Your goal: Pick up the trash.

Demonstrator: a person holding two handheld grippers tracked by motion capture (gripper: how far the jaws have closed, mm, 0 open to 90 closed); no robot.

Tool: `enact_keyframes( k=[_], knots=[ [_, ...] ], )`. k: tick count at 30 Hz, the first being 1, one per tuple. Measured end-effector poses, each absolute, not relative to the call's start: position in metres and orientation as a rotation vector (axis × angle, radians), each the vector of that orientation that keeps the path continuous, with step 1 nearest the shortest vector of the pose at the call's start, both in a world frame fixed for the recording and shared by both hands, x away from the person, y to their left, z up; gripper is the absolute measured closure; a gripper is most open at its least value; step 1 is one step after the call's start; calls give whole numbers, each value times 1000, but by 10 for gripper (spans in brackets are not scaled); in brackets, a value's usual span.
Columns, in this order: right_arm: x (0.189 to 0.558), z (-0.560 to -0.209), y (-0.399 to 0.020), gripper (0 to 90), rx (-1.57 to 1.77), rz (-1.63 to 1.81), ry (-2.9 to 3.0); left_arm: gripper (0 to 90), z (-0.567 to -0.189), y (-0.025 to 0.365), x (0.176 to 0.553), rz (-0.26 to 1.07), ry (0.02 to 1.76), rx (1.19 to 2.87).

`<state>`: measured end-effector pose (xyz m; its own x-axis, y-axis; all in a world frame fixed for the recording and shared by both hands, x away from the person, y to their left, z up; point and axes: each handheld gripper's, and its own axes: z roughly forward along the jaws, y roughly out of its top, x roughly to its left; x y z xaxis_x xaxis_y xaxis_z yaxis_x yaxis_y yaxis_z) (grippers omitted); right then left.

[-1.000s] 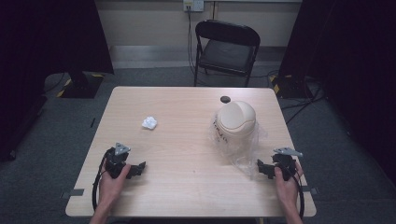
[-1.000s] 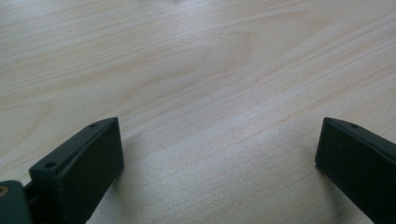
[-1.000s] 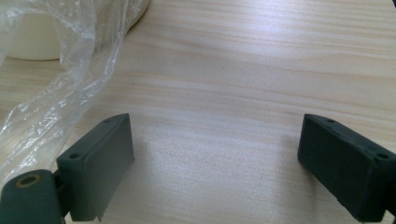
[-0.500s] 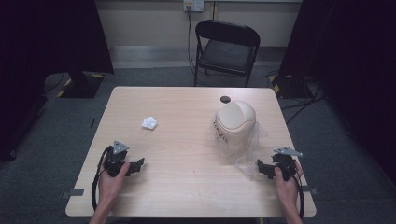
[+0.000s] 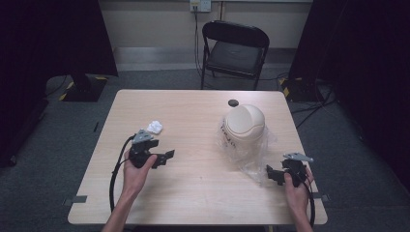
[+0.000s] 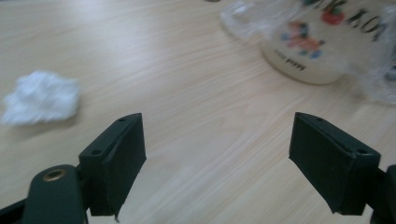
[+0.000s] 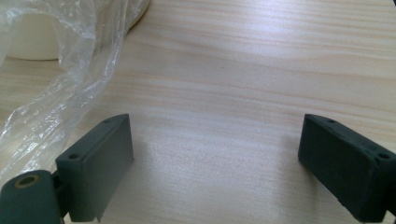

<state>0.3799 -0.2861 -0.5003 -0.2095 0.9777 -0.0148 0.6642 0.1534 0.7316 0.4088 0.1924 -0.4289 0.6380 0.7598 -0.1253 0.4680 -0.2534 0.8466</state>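
While both grippers gape empty, left gripper view (image 6: 215,163) reveals the bin's (image 6: 308,46) print.

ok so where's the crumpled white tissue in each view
High view: the crumpled white tissue lies left of the table's middle, just beyond the left gripper.
Left gripper view: the tissue sits at the left edge, beyond the left jaw.
Right gripper view: not in it.
Shared landmark: the cream bin in its clear plastic bag, top right in the left gripper view, top left in the right gripper view.
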Motion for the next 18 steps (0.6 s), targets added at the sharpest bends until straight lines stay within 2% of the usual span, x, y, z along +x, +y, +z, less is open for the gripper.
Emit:
enact_keyframes(
  k=[8, 18],
  knots=[
    [380, -500, -286, 89, 1555, 831, 1944, 174, -412, 140, 428, 344, 847, 1947],
    [381, -500, -287, 89, 1553, 831, 1949, 162, -394, 94, 451, 312, 783, 1973]
  ],
)
